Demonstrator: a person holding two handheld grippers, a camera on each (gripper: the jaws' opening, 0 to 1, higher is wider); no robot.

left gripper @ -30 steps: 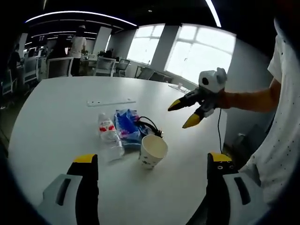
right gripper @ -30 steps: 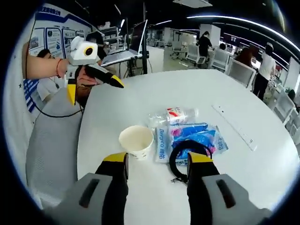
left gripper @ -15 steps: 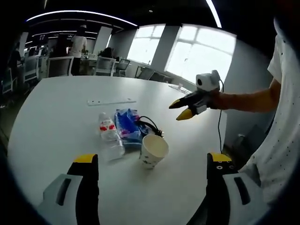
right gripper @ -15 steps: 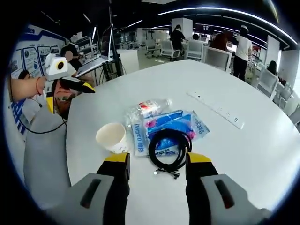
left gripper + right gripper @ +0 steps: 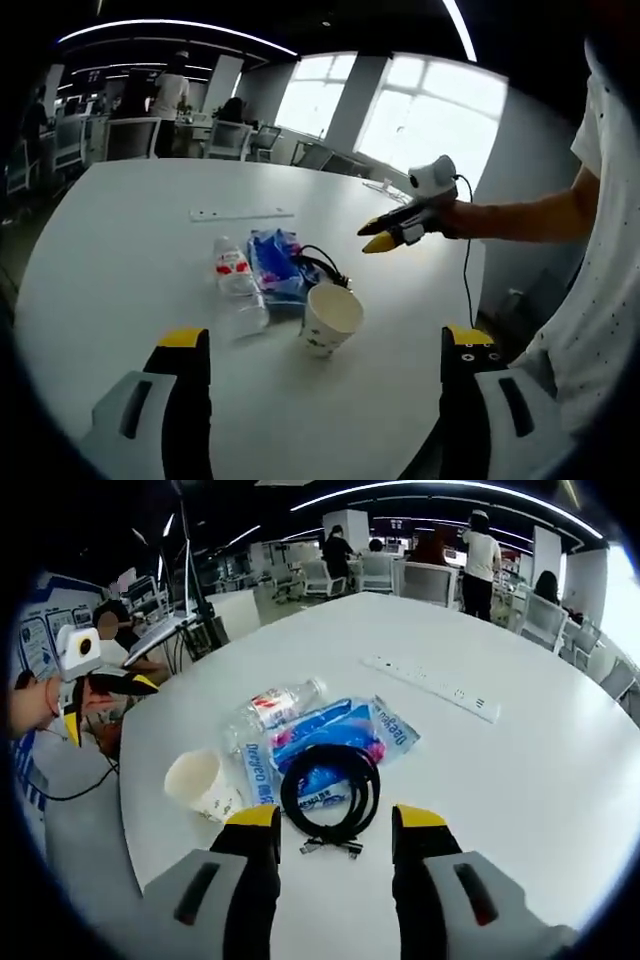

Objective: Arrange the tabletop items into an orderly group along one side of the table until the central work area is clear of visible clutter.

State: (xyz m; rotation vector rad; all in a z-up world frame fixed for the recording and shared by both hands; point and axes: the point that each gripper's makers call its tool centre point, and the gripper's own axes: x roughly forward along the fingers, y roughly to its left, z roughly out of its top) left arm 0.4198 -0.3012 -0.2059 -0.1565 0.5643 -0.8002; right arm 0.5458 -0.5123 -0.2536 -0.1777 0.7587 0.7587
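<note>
On the white round table (image 5: 100, 260) a paper cup (image 5: 330, 318) stands upright beside a lying water bottle (image 5: 235, 285), a blue tissue packet (image 5: 272, 262) and a black cable coil (image 5: 322, 266). My left gripper (image 5: 325, 337) hangs open and empty, short of the cup. My right gripper (image 5: 375, 236) hovers beyond the cluster. In the right gripper view, my right gripper (image 5: 337, 817) is open and empty, its jaws just short of the cable coil (image 5: 330, 790), which lies partly on the packet (image 5: 335, 735). The cup (image 5: 200, 782) and bottle (image 5: 272, 706) lie to its left, and the left gripper (image 5: 105, 702) is open at the far left.
A white power strip (image 5: 238, 213) (image 5: 430, 688) lies on the table past the cluster. A person's arm and white shirt (image 5: 590, 300) fill the right side near the table edge (image 5: 140, 830). Office chairs (image 5: 130, 140) and standing people are behind the table.
My right gripper has moved in over the table toward the cable coil, which now sits close before its jaws. The left gripper and the items have stayed put.
</note>
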